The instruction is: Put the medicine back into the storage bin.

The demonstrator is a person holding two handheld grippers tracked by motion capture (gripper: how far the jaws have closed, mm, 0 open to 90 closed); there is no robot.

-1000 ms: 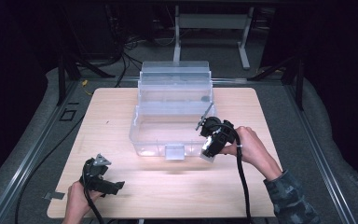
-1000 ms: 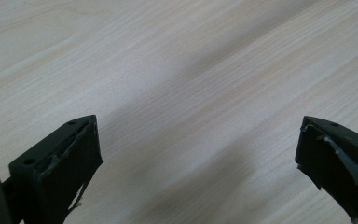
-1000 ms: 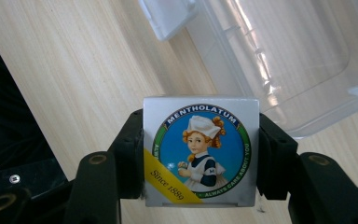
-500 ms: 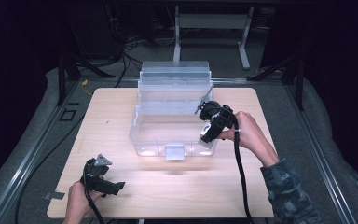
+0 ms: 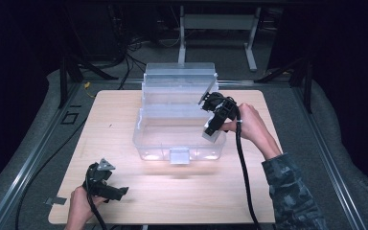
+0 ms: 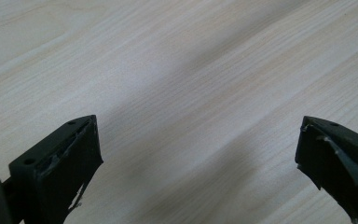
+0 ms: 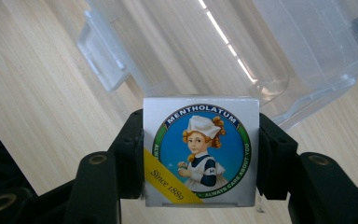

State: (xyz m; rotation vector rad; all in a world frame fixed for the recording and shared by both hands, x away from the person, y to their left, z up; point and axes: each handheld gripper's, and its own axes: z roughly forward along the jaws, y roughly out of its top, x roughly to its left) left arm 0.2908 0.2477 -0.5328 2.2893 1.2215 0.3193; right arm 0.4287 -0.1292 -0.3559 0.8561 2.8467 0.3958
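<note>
Over the bin's (image 5: 155, 143) right rim: right gripper (image 5: 212, 134) clamping a small Mentholatum box (image 7: 200, 156).
Box sits square between both jaws, label facing the camera, above the clear bin's edge. Left gripper (image 5: 109, 190) low at the table's (image 5: 115, 115) near-left corner, jaws wide apart, nothing between them.

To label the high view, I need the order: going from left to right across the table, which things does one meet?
Left hand-held gripper → clear plastic box → right hand-held gripper holding a small Mentholatum box → the person's right hand.
</note>
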